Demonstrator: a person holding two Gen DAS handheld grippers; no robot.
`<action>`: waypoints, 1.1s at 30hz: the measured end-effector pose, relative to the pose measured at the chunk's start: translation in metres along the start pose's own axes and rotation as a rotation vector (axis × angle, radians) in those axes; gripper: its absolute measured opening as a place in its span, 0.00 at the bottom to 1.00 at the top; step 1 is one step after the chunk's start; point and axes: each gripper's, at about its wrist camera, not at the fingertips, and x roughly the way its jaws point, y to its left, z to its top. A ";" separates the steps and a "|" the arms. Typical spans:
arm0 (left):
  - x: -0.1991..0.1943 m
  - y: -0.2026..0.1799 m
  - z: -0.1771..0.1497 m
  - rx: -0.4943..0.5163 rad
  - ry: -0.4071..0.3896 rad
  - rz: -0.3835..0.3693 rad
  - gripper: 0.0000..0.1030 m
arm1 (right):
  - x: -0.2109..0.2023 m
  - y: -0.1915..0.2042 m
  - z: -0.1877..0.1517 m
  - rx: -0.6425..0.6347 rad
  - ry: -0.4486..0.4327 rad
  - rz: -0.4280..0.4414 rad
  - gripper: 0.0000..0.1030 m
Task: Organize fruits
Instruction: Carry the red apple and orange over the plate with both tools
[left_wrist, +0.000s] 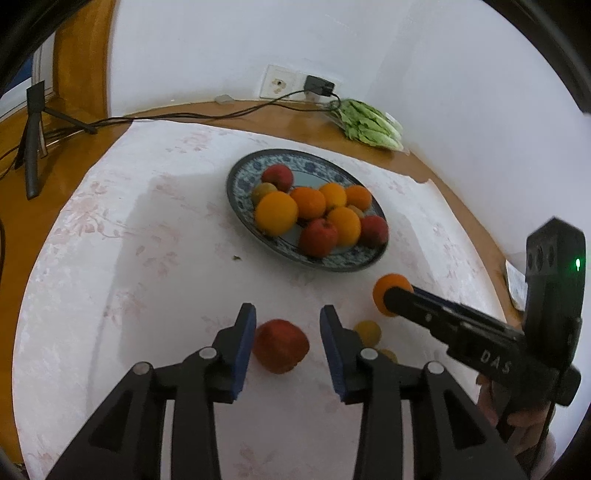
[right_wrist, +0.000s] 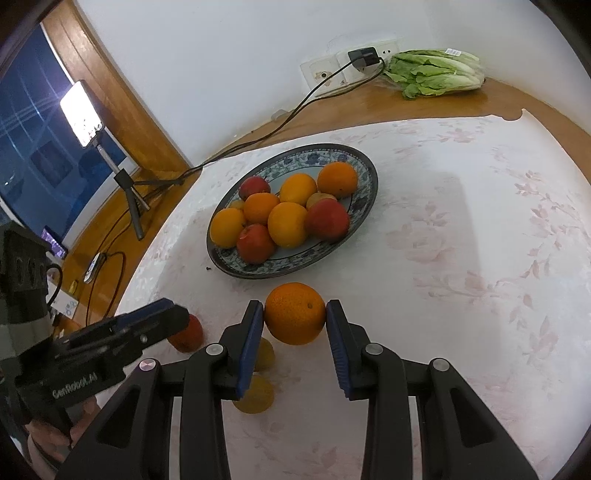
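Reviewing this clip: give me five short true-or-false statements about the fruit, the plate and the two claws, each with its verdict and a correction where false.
1. The right claw is shut on an orange. True.
2. The left claw grips the red apple. False: its pads stand apart from the apple, which lies on the tablecloth between them.
3. The plate holds no fruit. False: it is piled with oranges and red apples.
4. A head of lettuce lies on the wooden surface near the wall. True.
5. All fruit off the plate is held in a claw. False: small yellow fruits also lie on the cloth.
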 end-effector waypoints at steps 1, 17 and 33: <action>0.000 -0.002 -0.001 0.008 0.004 0.001 0.37 | -0.001 -0.001 0.000 0.001 -0.001 0.001 0.35; 0.008 -0.002 -0.006 0.011 0.017 0.028 0.32 | -0.005 -0.005 -0.002 0.017 -0.013 0.005 0.35; -0.005 -0.010 0.026 0.045 -0.056 0.047 0.31 | -0.016 0.001 0.009 -0.021 -0.038 -0.011 0.35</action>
